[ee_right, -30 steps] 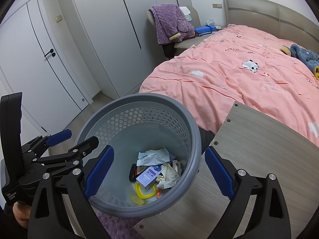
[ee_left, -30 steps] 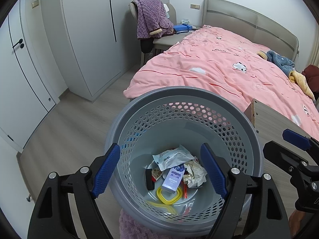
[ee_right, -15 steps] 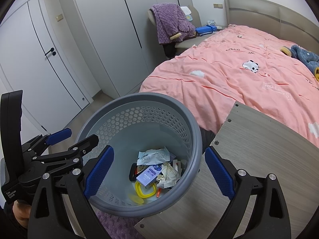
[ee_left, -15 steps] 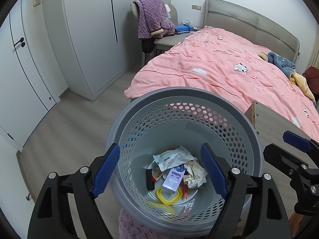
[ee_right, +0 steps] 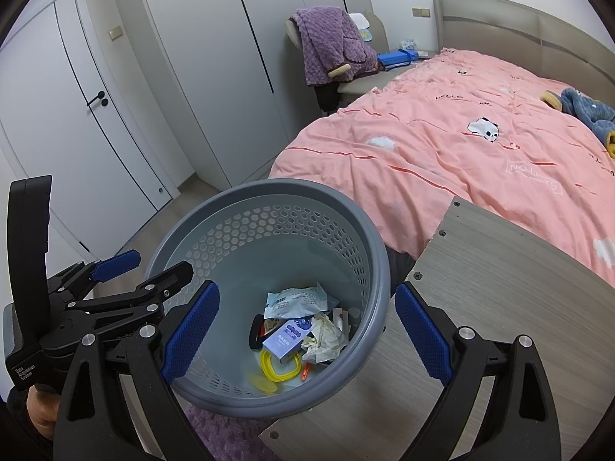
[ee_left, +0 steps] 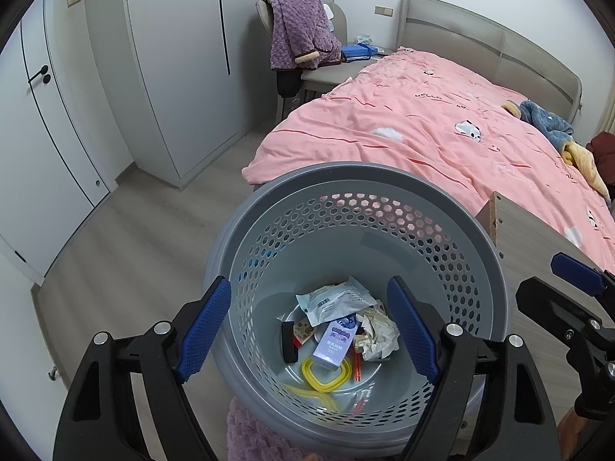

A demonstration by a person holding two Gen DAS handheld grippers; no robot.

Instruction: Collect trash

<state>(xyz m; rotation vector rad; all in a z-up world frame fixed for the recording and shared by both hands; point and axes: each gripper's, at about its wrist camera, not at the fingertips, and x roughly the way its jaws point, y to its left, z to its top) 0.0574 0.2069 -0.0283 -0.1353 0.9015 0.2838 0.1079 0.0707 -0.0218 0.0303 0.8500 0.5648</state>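
both claws hang above a grey plastic bin, pointing down into it. the left claw (ee_left: pixel 309 328) is spread wide and grips nothing; its black arms end in ribbed blue pads (ee_left: pixel 205 324) that frame the bin's near side. the right claw (ee_right: pixel 305 332) is spread as well and carries nothing, its left pad over the bin's inside and its right pad over the counter (ee_right: pixel 499 269). in the right wrist view the left claw shows from the side at the bin's left edge, with the holder's hand (ee_right: pixel 42 411) low in the near left corner. the bin (ee_left: pixel 442 207) is round, with a smooth thick rim and a wall pierced by rows of six-sided holes. the trash lies at its bottom: a pale blue crinkled wrapper (ee_left: pixel 334 301) on the far side, a small lavender carton (ee_left: pixel 336 345) lying across the middle, a crumpled white paper ball (ee_left: pixel 376 336) to its right, a yellow rounded ring (ee_left: pixel 326 370) nearest, a black piece (ee_left: pixel 288 340) on the left, and thin red bits i cannot make out. the counter, a flat board of pale grey wood grain with screw heads along its edge, sits to the right of the bin. beyond is a bed (ee_right: pixel 461 146) under a wrinkled pink cover, and a fuzzy purple blanket (ee_left: pixel 298 29) draped over a chair at the far wall.
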